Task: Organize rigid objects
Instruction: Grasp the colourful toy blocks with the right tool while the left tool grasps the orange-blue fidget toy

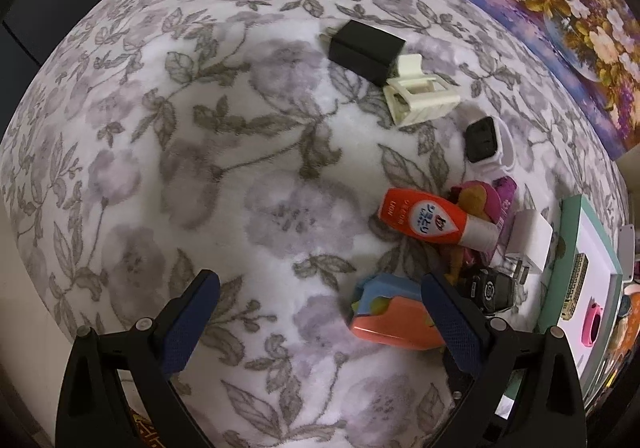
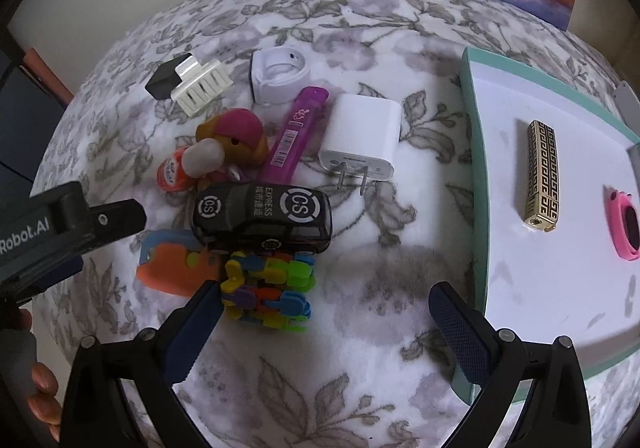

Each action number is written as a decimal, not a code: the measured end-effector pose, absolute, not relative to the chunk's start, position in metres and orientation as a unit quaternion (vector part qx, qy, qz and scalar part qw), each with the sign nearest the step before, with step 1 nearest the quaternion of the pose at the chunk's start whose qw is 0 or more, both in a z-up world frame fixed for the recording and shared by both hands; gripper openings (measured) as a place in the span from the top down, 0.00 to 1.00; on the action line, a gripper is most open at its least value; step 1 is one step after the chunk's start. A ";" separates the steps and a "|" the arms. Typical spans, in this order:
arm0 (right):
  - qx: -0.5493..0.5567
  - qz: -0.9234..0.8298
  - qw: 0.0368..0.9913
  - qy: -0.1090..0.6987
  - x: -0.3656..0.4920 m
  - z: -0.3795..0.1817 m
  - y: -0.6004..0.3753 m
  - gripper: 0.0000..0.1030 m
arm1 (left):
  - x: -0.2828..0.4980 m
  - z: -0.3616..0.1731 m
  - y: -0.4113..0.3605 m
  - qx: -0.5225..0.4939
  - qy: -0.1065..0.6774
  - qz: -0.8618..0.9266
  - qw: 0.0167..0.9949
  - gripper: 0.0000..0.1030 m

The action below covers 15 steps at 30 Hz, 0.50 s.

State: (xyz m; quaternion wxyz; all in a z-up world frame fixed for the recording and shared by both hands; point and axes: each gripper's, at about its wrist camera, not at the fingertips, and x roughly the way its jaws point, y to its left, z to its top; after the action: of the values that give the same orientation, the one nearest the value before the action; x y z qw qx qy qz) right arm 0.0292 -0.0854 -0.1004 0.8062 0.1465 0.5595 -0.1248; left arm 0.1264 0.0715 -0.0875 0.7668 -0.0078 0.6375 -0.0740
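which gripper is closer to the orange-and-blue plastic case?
Left. The left gripper has one finger beside the orange-and-blue plastic case; the right gripper hovers past the multicoloured clip stack.

Toy car (image 2: 262, 217) – "CS", "EXPRESS"; orange tube (image 1: 424, 217) – "LION"; left gripper (image 2: 60, 228) – "Robot.AI".

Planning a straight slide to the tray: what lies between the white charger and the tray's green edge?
Nothing: in the right wrist view, only bare floral cloth separates the white charger from the tray.

Left half of blanket (image 1: 168, 151) open — toy car (image 2: 262, 217) crowded by clutter.
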 end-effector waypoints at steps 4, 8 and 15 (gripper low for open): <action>0.139 -0.122 0.809 0.558 0.033 -0.103 -0.079 0.00 | 0.127 -0.090 0.067 -0.002 0.640 -0.074 0.765 0.02; 0.147 -0.127 0.805 0.560 0.038 -0.109 -0.077 0.00 | 0.128 -0.091 0.065 0.005 0.639 -0.072 0.766 0.02; 0.116 -0.141 0.804 0.566 0.044 -0.118 -0.068 0.02 | 0.130 -0.096 0.058 0.012 0.643 -0.069 0.763 0.02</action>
State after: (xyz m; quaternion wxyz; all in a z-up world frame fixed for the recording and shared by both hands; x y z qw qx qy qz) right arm 0.0444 -0.0680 -0.1178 0.8042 0.1160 0.5657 -0.1408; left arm 0.1302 0.0578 -0.0959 0.7625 0.0116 0.6432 -0.0693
